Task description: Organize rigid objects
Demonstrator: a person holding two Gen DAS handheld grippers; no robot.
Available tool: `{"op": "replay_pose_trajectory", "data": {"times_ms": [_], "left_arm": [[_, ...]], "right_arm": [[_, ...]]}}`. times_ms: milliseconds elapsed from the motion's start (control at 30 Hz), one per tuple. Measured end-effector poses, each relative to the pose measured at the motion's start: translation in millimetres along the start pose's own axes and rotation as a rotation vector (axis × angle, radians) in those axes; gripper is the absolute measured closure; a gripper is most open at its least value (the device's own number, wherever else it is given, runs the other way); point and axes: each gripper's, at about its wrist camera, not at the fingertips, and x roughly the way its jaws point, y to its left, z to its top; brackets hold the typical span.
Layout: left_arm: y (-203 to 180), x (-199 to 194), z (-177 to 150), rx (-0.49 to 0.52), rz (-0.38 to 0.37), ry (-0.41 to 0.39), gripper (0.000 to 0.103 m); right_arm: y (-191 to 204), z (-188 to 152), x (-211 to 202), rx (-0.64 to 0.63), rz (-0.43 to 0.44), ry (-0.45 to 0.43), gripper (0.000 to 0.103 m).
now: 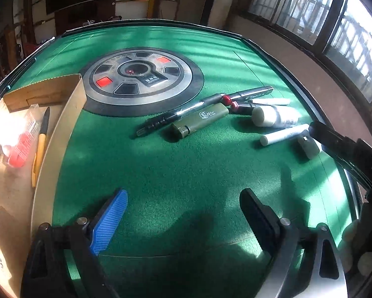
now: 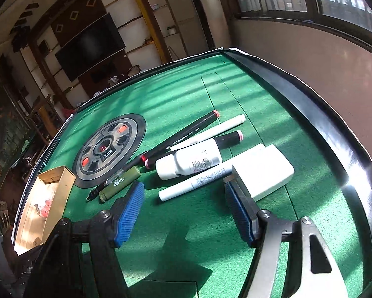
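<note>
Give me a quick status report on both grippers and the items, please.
Left gripper open, empty. Right gripper open, nearing white marker. Pens, lighter, bottle on felt; cardboard box unobstructed.

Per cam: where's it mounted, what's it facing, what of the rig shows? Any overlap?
Left wrist: on the left gripper, low over the green table, facing the cardboard box; open fingers, right gripper intruding.
Right wrist: on the right gripper, facing the white charger; open fingers.
Shared: olive lighter, white bottle.
</note>
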Motion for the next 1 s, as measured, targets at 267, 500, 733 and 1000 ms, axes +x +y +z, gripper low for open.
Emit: {"op": "replay_pose_trajectory", "data": {"times_ms": [267,500,733,1000], "left_arm": [[3,18,1,0.033,0.179,-0.040,0.001],[3,21,4,0.033,0.179,-0.055,0.001],[3,21,4,0.033,0.180,-0.055,0.001],[4,22,3,0.033,0.180,-0.055,0.001]], "right_arm": [[-11,-5,3,0.024,0.060,-0.006,0.036],[-16,-8,5,0.046,0.054,0.004,0.035],[-14,-11,13,0.035,0.024,0.030,0.035],[-15,-12,13,0.039,-0.005,0.023,0.035]]}}
